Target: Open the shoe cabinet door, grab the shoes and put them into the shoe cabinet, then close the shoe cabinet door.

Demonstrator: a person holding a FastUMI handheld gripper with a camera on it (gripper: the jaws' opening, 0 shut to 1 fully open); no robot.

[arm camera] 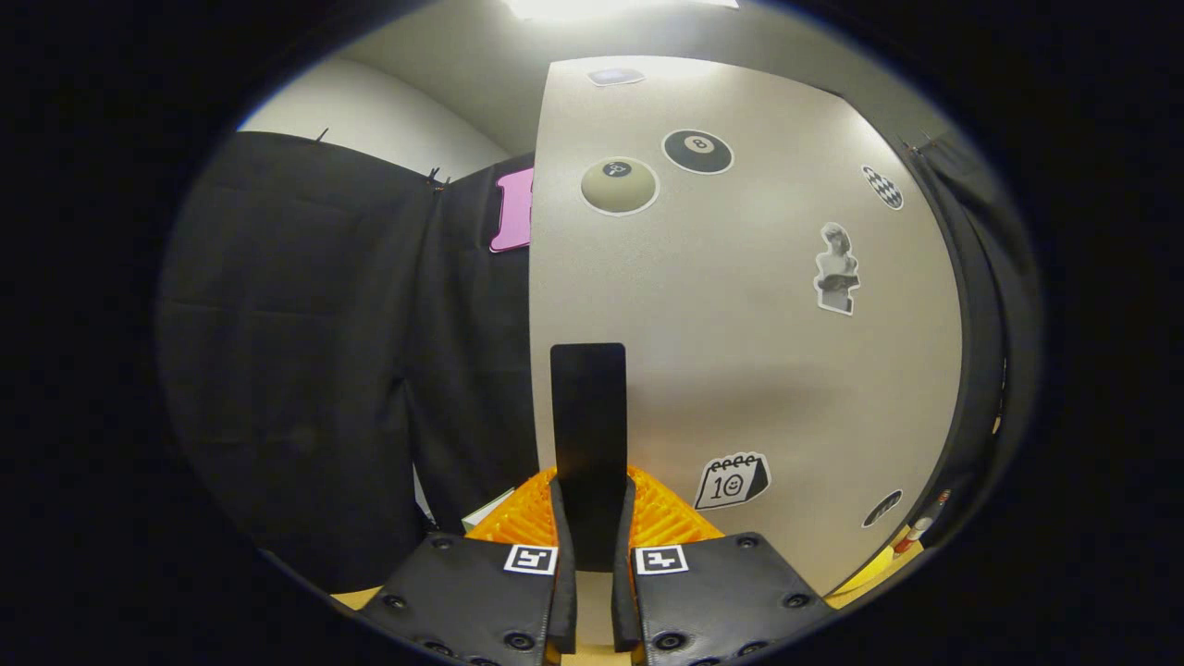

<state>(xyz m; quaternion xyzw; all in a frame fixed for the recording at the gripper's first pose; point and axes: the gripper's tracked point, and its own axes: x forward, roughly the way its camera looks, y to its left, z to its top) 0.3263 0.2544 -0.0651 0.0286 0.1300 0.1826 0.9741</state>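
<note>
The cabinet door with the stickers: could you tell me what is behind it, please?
The door hides the cabinet's inside, so its contents cannot be seen. The gripper is shut on the black handle. Past the door's edge hangs black cloth.

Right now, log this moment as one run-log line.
phase: door handling | gripper: shut on black handle | cabinet door: stickered, just ahead

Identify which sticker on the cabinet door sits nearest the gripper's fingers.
The calendar sticker, low on the cabinet door just right of the black handle that the gripper is shut on; the ball stickers and the others sit higher up.
</note>
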